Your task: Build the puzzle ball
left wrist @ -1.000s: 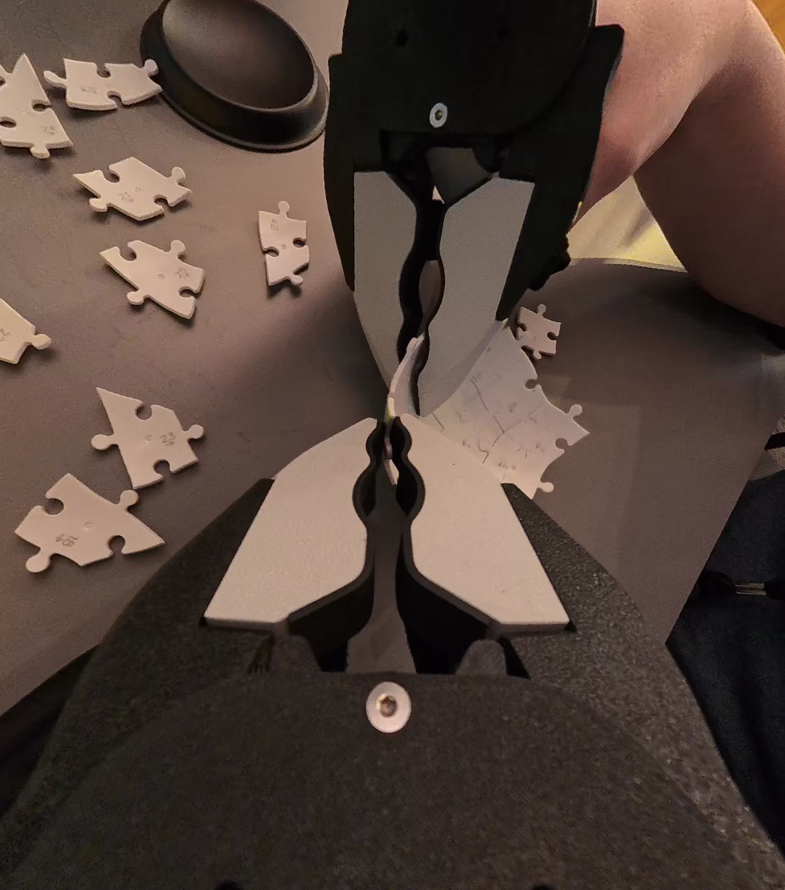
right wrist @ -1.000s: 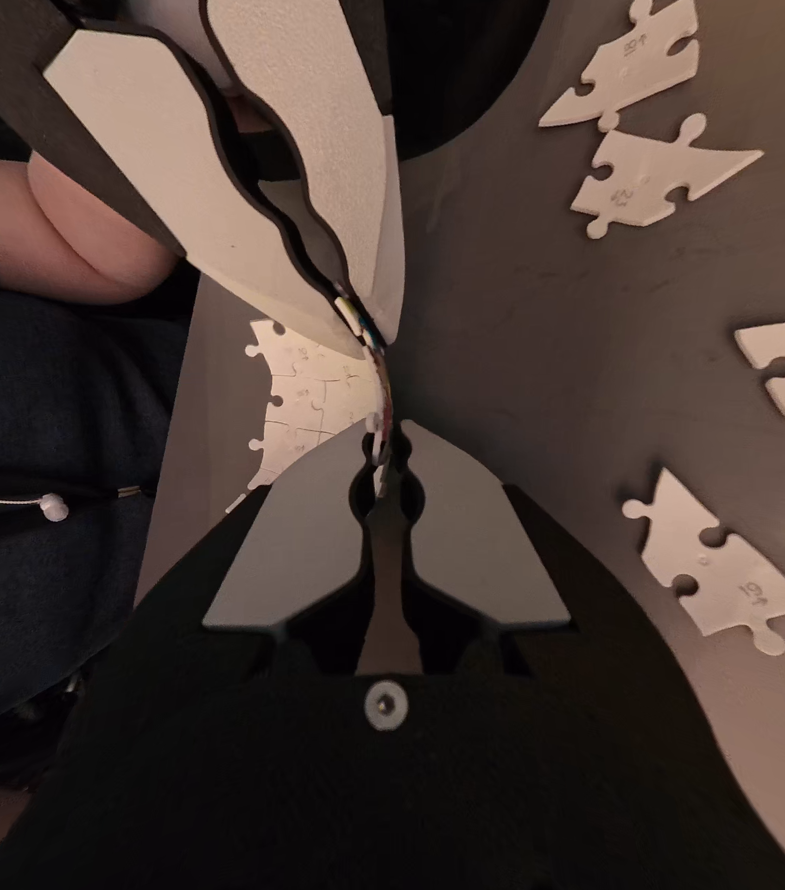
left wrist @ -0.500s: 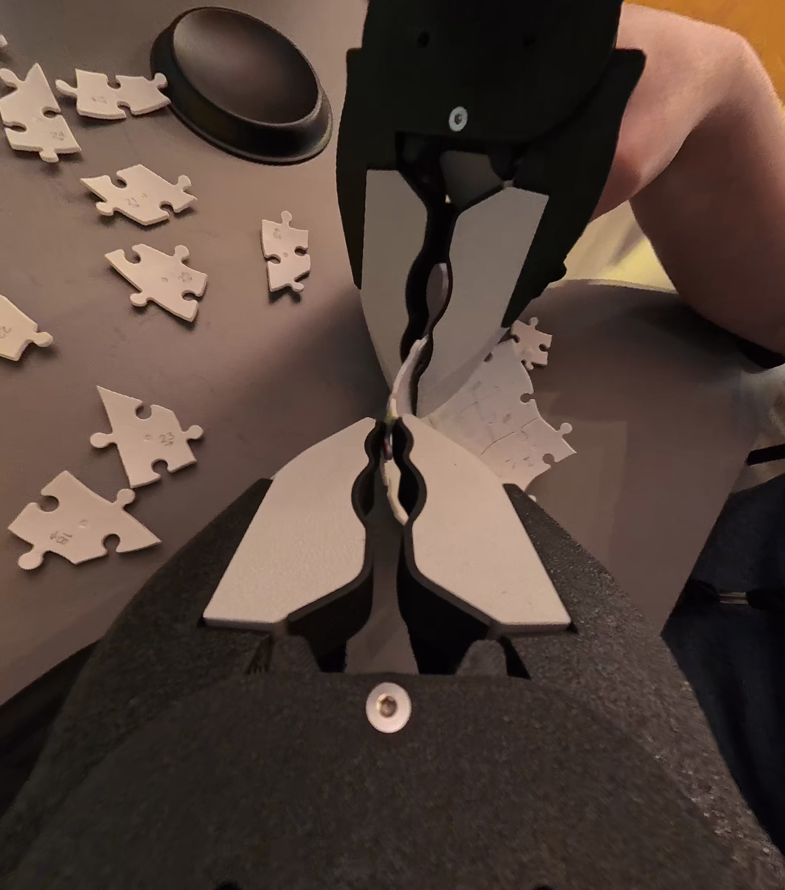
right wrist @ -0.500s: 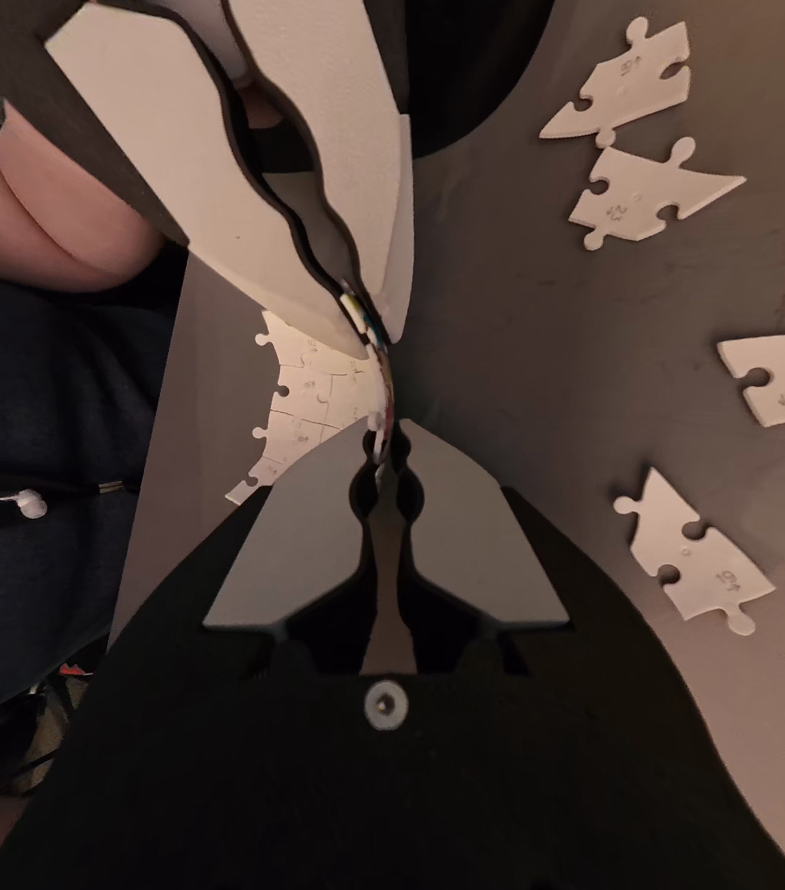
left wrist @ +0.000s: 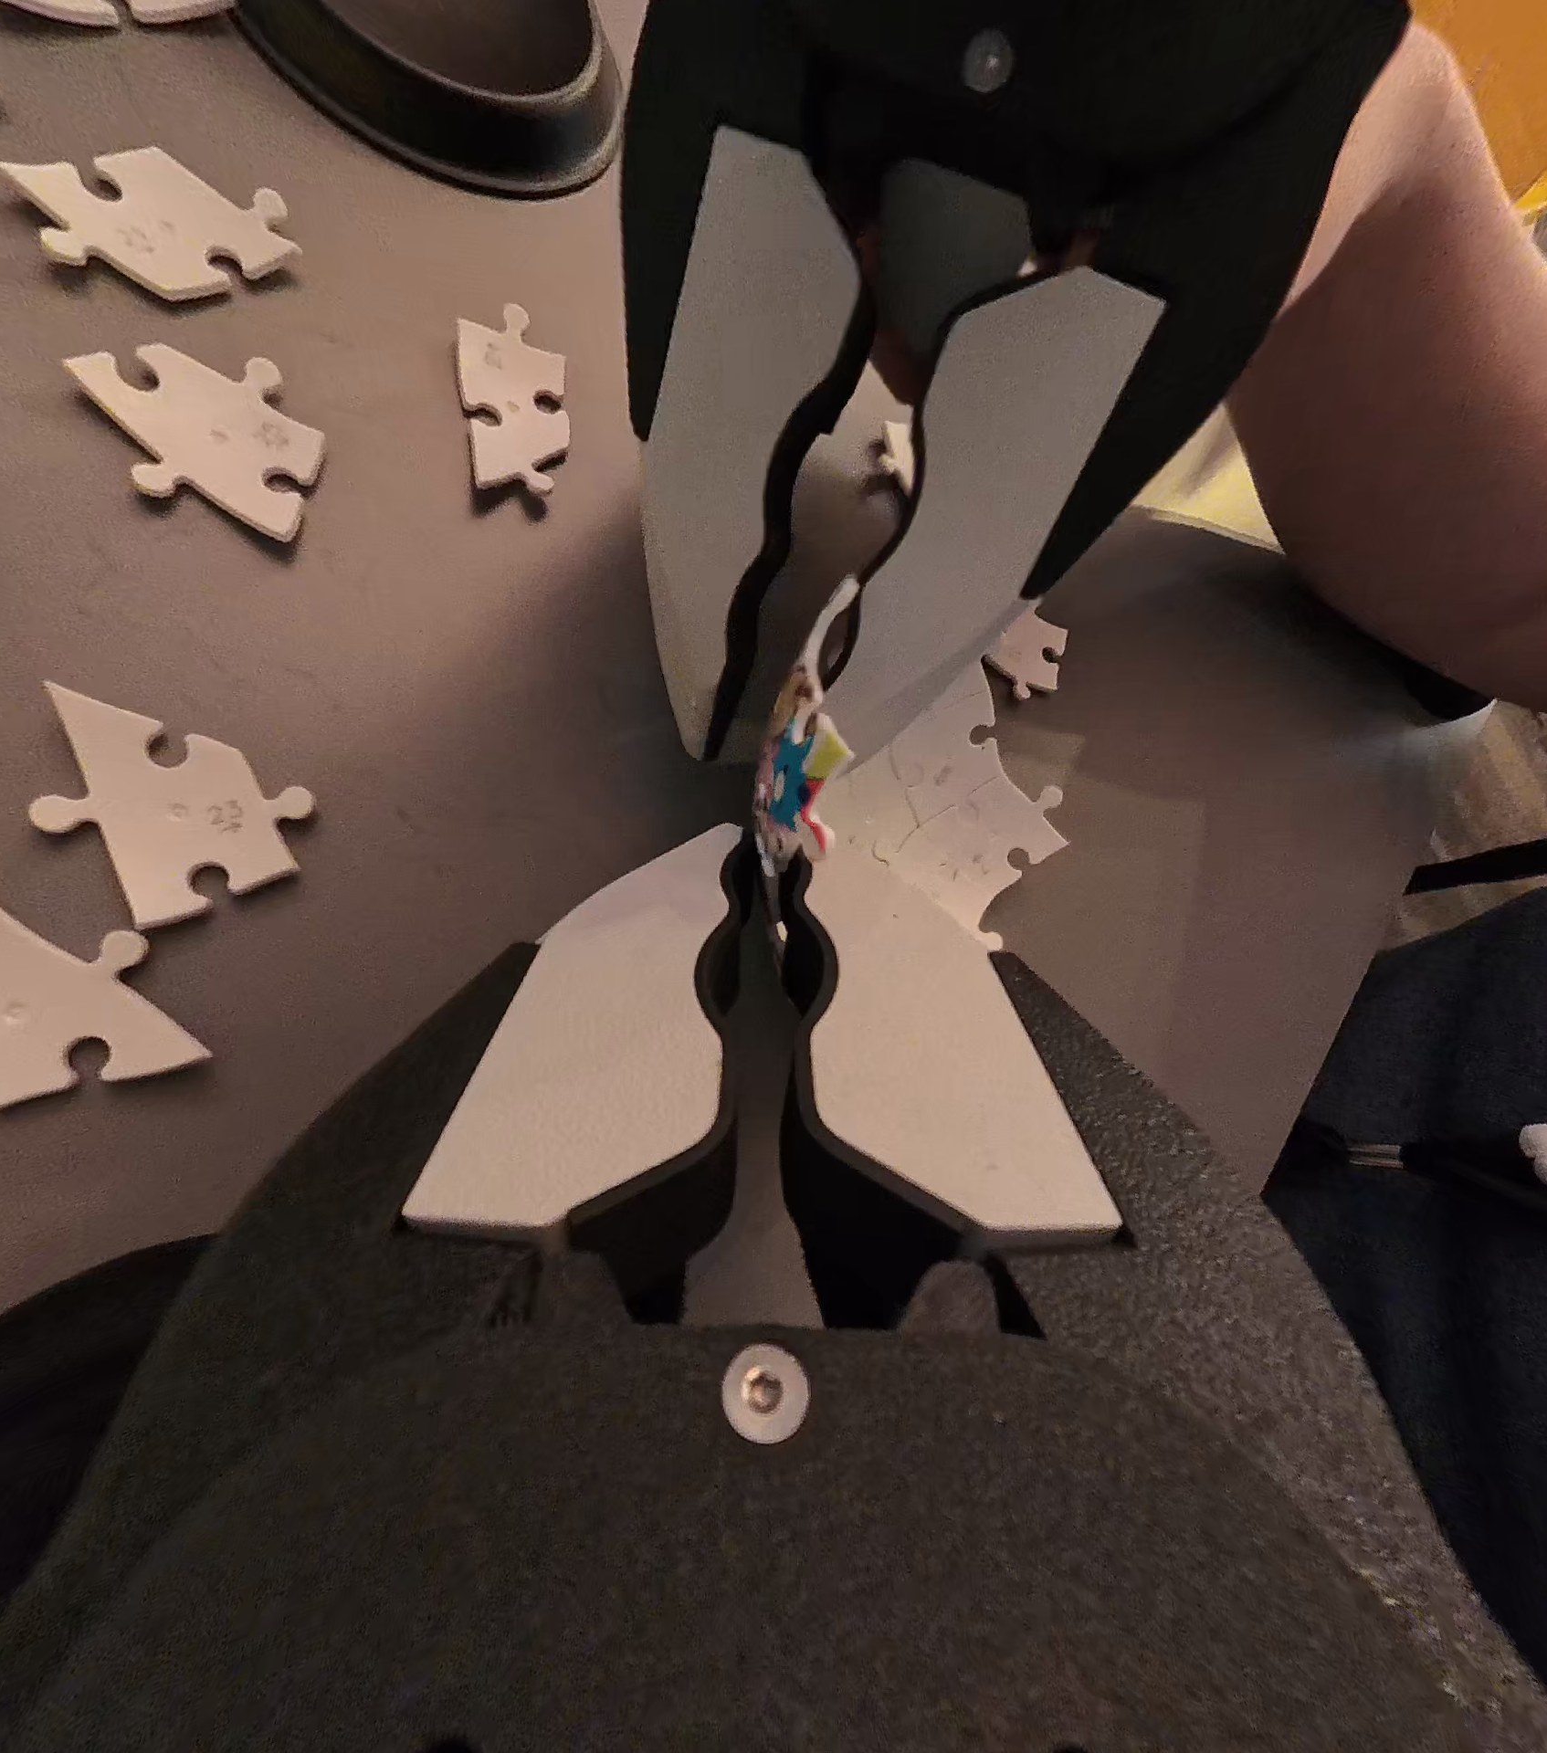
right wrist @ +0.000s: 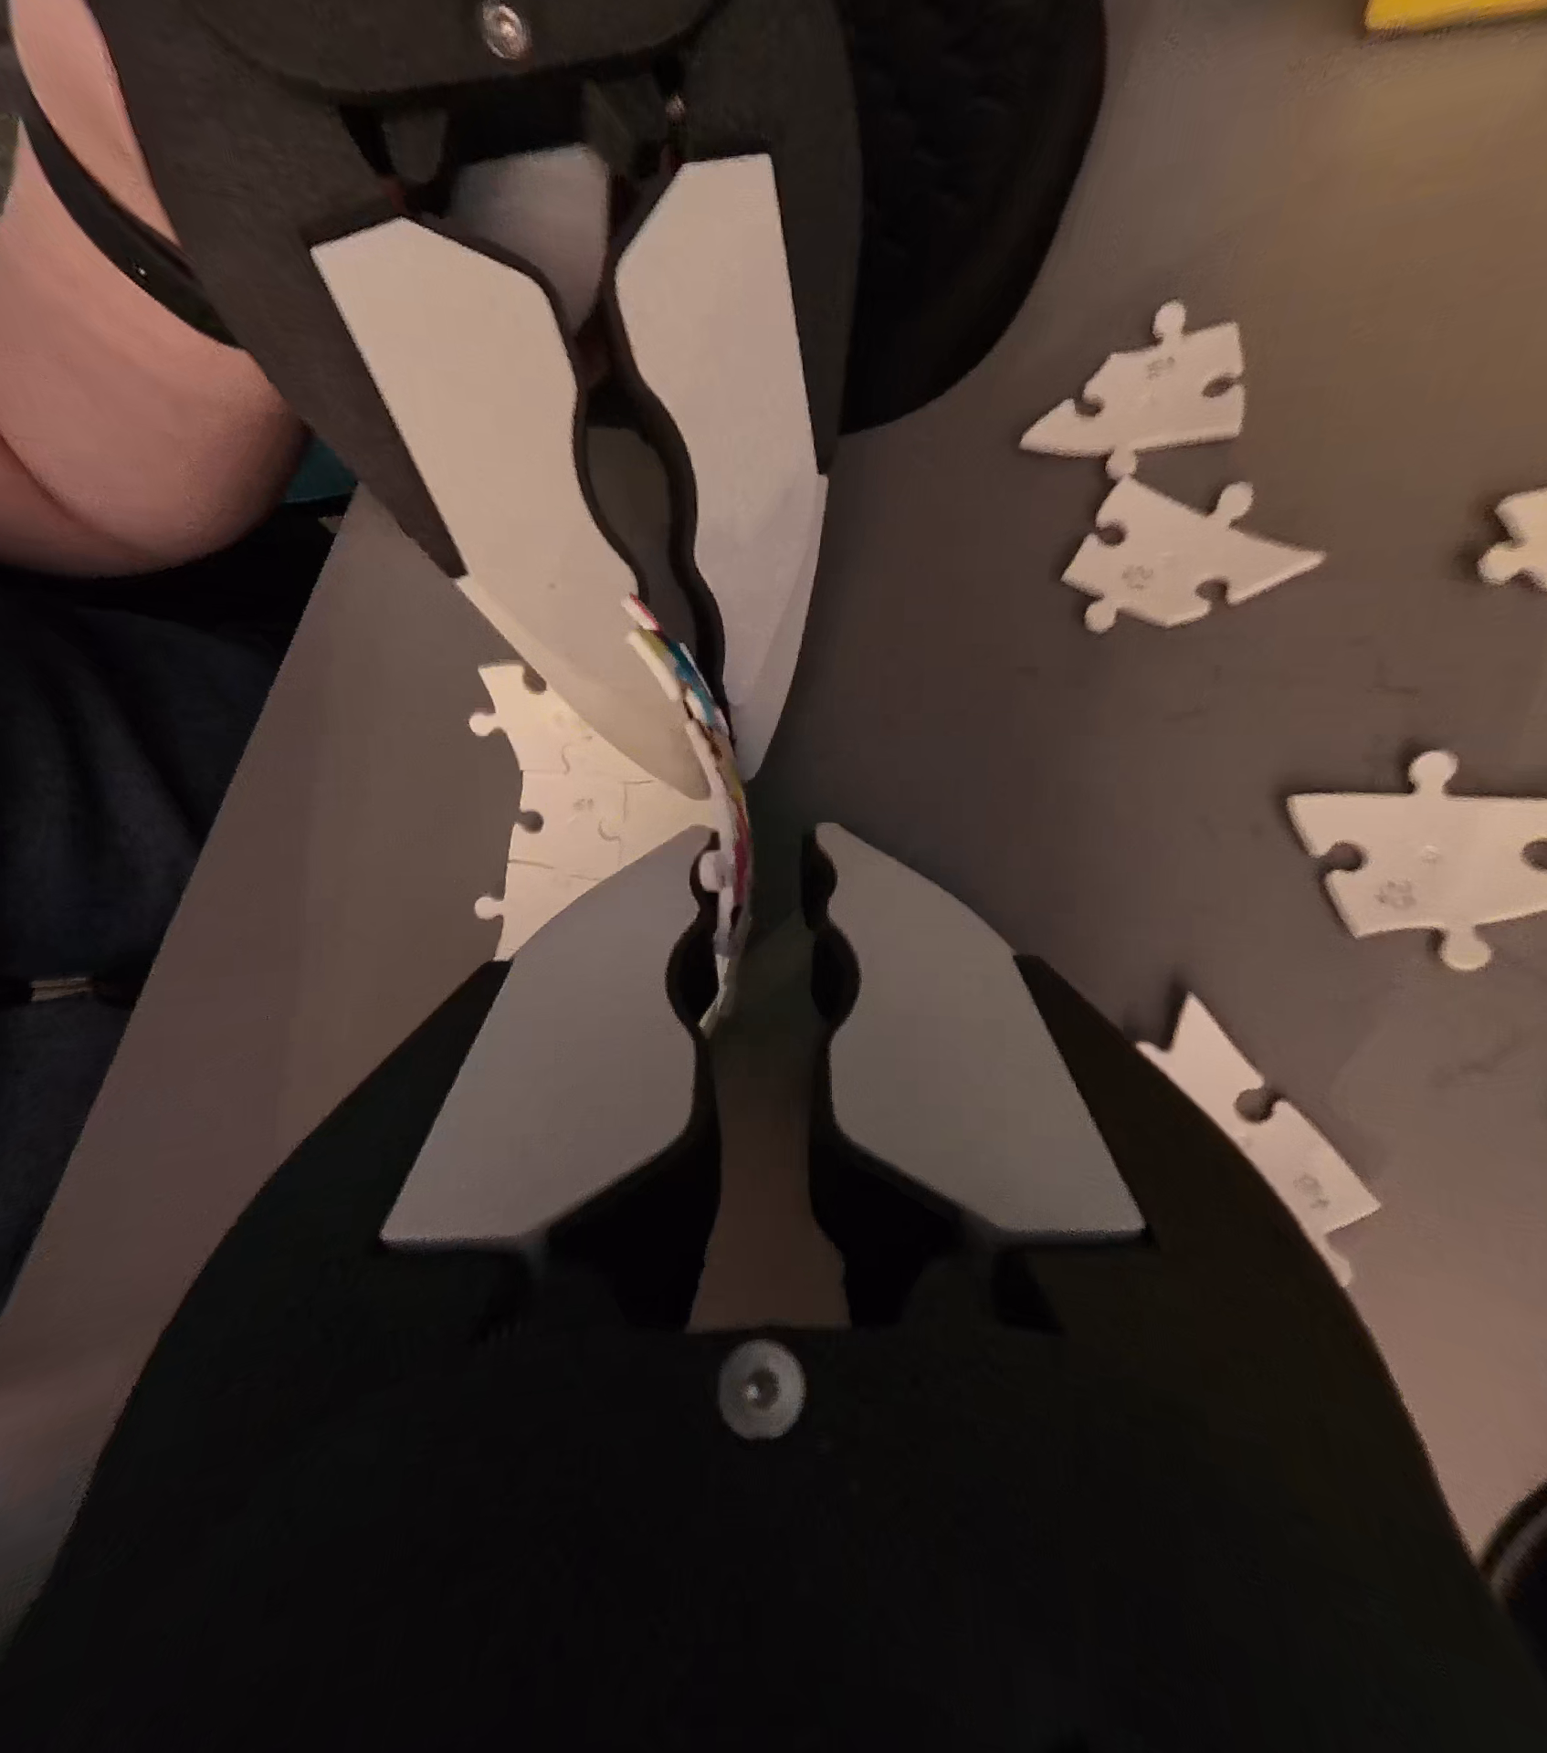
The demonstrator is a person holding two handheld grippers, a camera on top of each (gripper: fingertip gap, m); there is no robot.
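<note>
A curved, colour-printed puzzle ball section hangs between both tips: the left hand-held gripper pinches its near edge, while the right hand-held gripper stands parted around it. Loose white pieces dot the worktop leftward.

The left tongs have a black body with a coarse, grainy matt texture, smooth pale matt finger pads edged in black, and a shiny metal screw at six o'clock. The right tongs look smoother and darker, with the same matt pale pads. The worktop is a dull grey-brown surface, faintly scuffed. Loose puzzle pieces at nine o'clock look like stiff matt white plastic or card. The held piece has a glossy, brightly printed face. A smooth black stand sits at eleven o'clock.
</note>
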